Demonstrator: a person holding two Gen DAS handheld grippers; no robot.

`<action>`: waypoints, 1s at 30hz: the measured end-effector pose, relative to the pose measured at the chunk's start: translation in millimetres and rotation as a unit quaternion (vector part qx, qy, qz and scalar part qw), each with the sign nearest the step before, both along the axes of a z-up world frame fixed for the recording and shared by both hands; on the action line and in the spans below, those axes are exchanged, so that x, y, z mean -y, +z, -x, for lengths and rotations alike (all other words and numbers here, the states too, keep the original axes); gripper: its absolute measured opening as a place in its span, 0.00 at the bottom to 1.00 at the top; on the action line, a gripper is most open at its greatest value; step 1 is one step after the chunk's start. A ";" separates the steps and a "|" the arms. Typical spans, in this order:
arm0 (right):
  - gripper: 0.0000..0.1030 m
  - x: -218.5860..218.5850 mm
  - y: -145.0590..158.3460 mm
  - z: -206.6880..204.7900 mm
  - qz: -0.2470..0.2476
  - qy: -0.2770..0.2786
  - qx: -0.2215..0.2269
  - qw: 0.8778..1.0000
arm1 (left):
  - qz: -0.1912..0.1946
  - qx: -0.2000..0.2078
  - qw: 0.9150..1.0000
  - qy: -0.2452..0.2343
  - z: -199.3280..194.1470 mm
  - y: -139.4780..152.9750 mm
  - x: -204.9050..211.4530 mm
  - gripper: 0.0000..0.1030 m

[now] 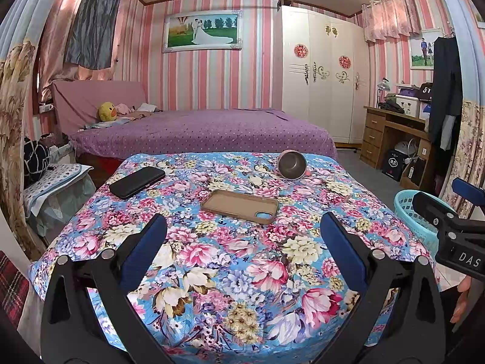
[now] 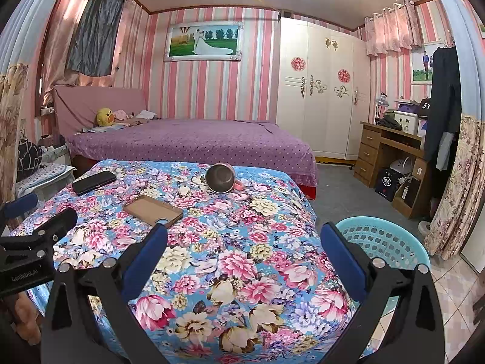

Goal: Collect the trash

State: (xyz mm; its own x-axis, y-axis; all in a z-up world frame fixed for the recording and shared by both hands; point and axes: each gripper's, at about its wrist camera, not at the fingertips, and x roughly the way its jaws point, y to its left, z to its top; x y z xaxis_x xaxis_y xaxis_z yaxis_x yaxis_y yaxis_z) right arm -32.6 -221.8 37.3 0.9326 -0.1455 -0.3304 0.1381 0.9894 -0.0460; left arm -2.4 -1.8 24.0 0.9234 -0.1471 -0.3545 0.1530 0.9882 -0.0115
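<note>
A table covered by a floral cloth [image 1: 230, 273] fills the foreground, with a purple-spread bed beyond its far edge. Taking this floral cloth as the landmark: a light-blue perforated plastic basket [image 2: 382, 242] stands on the floor just off its right side, its rim lower than the tabletop; what lies inside cannot be told.

On the cloth lie three things. A black phone [image 1: 137, 182] rests flat near the far left corner. A tan phone case [image 1: 239, 205] lies flat near the middle, open side up, its camera cut-out toward the near right. A metal cup [image 1: 291, 165] with a pink outside lies tipped on its side near the far edge, its mouth facing the cameras and its pink handle on the right. No crumpled paper or wrapper can be made out on the cloth.

The left gripper [image 1: 242, 242] hovers over the near part of the cloth, its blue-padded jaws spread wide, holding and touching nothing. The right gripper [image 2: 242, 248] hovers above the cloth's near right edge, jaws equally wide apart and empty, its right finger [image 2: 342, 261] overlapping the basket in view.
</note>
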 end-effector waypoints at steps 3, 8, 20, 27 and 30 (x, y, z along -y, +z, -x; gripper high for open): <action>0.96 -0.1 -0.2 0.0 0.001 -0.001 0.000 1.000 | 0.000 0.001 1.000 0.001 0.3 0.9 -0.3 0.95; 0.96 0.3 0.4 0.6 -0.001 -0.001 -0.001 1.000 | 0.000 0.002 1.000 0.001 -0.9 1.6 -0.7 0.95; 0.96 -0.3 2.7 1.6 0.001 -0.002 -0.001 1.000 | 0.000 -0.001 1.000 0.002 -1.1 2.2 -2.0 0.95; 0.96 -1.2 2.8 1.5 0.001 -0.001 -0.001 1.000 | 0.000 0.000 1.000 0.002 -0.6 2.7 -2.8 0.95; 0.96 -1.3 2.8 1.7 0.001 -0.001 -0.002 1.000 | 0.001 -0.001 1.000 0.002 -0.6 2.2 -2.5 0.95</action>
State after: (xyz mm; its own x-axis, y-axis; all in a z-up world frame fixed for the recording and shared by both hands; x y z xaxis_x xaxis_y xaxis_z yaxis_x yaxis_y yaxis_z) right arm -34.3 -220.5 40.1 0.9313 -0.1476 -0.3331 0.1393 0.9890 -0.0487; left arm -1.9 0.7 26.2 0.9235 -0.1441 -0.3554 0.1493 0.9887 -0.0129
